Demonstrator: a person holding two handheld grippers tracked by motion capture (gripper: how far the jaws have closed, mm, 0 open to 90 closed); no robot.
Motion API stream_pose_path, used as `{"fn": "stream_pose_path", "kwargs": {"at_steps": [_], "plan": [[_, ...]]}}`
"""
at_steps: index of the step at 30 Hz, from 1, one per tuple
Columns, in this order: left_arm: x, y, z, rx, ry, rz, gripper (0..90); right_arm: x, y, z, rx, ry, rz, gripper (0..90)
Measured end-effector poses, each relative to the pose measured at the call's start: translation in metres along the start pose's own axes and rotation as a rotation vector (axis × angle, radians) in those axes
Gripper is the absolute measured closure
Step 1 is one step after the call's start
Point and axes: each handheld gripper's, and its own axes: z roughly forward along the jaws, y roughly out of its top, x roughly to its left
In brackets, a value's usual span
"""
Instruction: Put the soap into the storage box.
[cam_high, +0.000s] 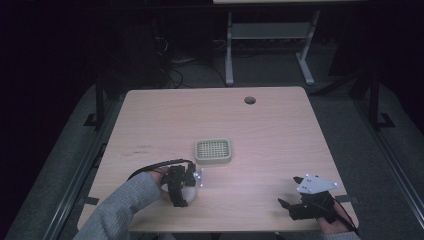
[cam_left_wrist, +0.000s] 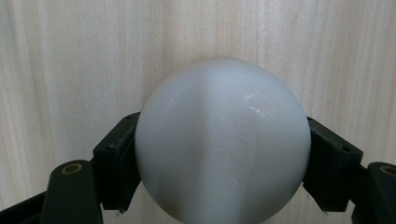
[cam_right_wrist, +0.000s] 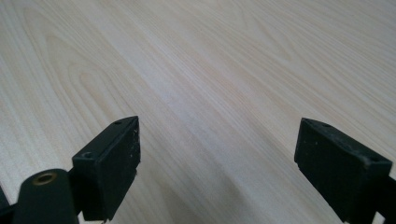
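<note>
Grid tray (cam_high: 213, 150) sits near mid-surface (cam_high: 270, 130). Ball (cam_left_wrist: 223, 144) lies just before it, toward the near-left edge, between the left gripper (cam_high: 181, 187)'s fingers (cam_left_wrist: 116, 158). Right gripper (cam_high: 295, 202) rests at the near-right corner, well apart. Cable hole (cam_high: 249, 100) lies behind, near the far edge.

no text, label, brand, number or sign can be read. the white ball (cam_left_wrist: 223, 144) bears faint raised marks on its surface, too blurred to tell as letters. the table (cam_high: 280, 130) shows small dark smudges, not legible as writing.
</note>
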Motion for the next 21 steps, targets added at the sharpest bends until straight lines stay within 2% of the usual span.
{"fn": "stream_pose_path", "kwargs": {"at_steps": [6, 9, 21], "plan": [[0.000, 0.000, -0.001, -0.002, 0.003, 0.002, 24.4, -0.001, 0.000, 0.000, -0.005, -0.002, -0.003, 13.9], [0.000, 0.000, -0.002, -0.010, -0.009, -0.004, 24.4, -0.001, 0.000, 0.000, -0.004, 0.000, 0.001, 13.9], [0.004, -0.001, -0.018, -0.033, 0.009, -0.012, 24.3, -0.003, 0.000, 0.002, -0.002, 0.001, 0.009, 13.9]]}}
